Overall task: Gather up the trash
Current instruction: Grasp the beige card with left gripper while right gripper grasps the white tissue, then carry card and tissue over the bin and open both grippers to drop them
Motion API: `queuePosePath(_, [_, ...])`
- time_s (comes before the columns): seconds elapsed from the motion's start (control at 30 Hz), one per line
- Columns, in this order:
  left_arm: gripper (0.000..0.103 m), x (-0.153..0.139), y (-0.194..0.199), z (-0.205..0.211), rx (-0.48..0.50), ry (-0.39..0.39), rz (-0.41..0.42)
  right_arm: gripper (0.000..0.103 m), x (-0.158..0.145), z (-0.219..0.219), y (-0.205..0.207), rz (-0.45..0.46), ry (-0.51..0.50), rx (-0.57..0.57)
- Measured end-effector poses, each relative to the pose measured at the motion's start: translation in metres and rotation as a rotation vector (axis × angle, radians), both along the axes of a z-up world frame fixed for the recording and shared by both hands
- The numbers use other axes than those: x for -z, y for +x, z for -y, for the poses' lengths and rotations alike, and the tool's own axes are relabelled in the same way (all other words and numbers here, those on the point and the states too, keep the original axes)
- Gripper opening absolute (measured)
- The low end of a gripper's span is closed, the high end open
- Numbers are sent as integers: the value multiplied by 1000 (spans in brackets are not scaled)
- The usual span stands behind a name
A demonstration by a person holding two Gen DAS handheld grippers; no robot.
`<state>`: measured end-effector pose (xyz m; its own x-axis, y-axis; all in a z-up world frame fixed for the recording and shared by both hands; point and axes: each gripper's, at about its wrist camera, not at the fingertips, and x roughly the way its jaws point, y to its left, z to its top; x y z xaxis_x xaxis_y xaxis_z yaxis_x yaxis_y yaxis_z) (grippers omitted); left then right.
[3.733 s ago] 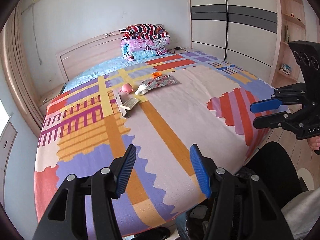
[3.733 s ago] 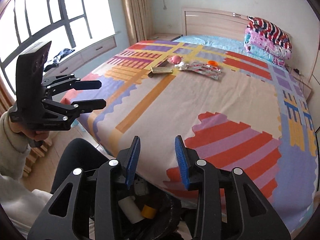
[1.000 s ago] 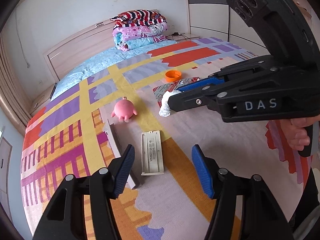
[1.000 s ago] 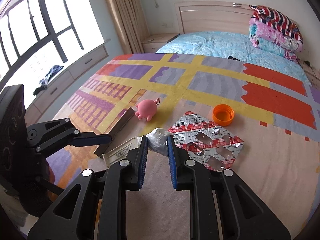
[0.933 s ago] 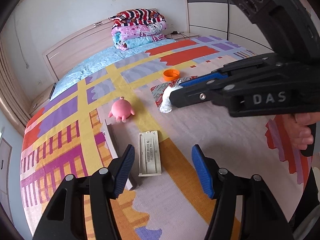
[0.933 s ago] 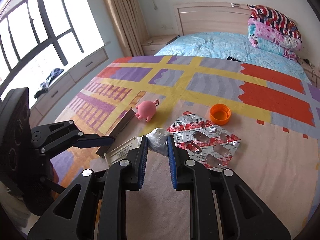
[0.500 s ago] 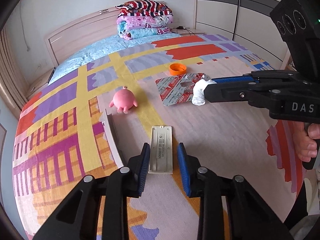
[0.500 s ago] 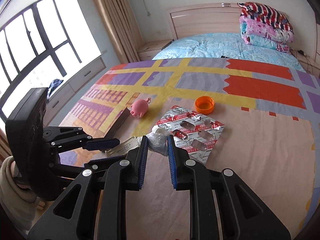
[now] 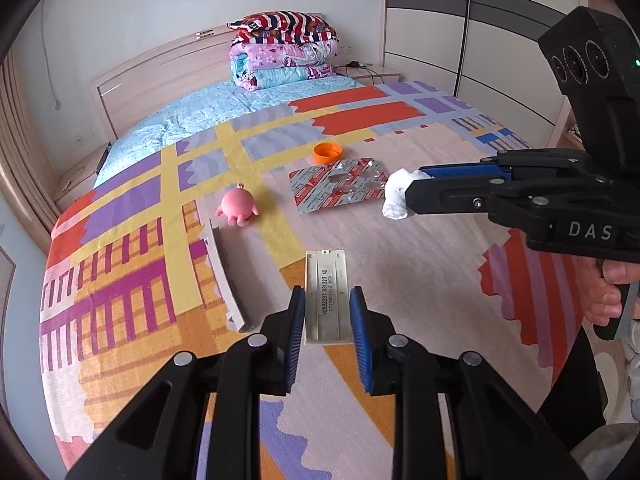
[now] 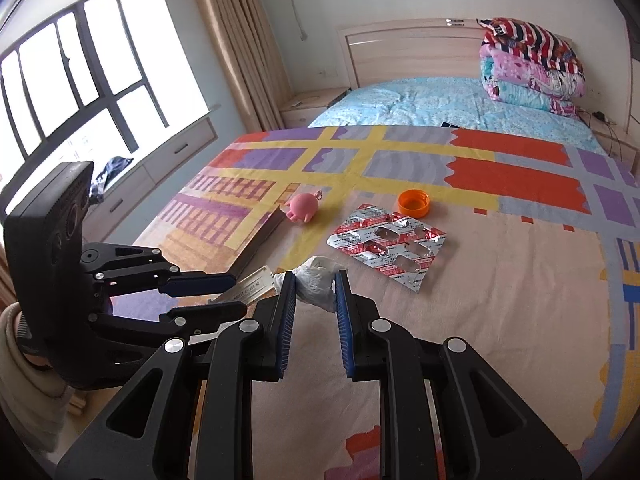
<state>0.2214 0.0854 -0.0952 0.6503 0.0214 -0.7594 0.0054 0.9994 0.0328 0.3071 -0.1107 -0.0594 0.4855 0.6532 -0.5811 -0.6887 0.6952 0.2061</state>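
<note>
I've got both tools loaded, so this is the pickup step. My left gripper [image 9: 327, 312] is closed narrow on the white plastic cover [image 9: 326, 296], near the pink toy [image 9: 239, 208]. My right gripper [image 10: 316, 296] pinches the crumpled tissue [image 10: 316, 282], lifted a little nearer me than the blister pack [image 10: 387, 242]. Next I'd judge both loads need carrying off the bed [image 9: 420, 248] to a bin; the orange cap [image 9: 327, 152] beyond the pack remains.
</note>
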Motion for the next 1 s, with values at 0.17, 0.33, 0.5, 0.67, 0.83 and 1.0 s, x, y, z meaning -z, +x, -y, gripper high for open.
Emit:
queuePosePath(0.17, [22, -17, -26, 16, 2, 7, 47, 20, -4, 13, -25, 25, -20, 19])
queuePosePath(0.33, [22, -28, -52, 35, 26, 5, 82, 20, -6, 23, -52, 44, -38, 29])
queuePosePath(0.5, [22, -33, -79, 55, 45, 10, 101, 20, -8, 29, -81, 54, -44, 13])
queuePosePath(0.67, [22, -34, -104, 69, 61, -2, 117, 20, -4, 35, -112, 63, -47, -8])
queuePosePath(0.83, [22, -29, -132, 81, 69, -15, 123, 20, 6, 39, -137, 50, -54, -27])
queuePosePath(1.0, [22, -13, -156, 88, 64, -70, 104, 20, 24, 43, -162, 18, -68, -56])
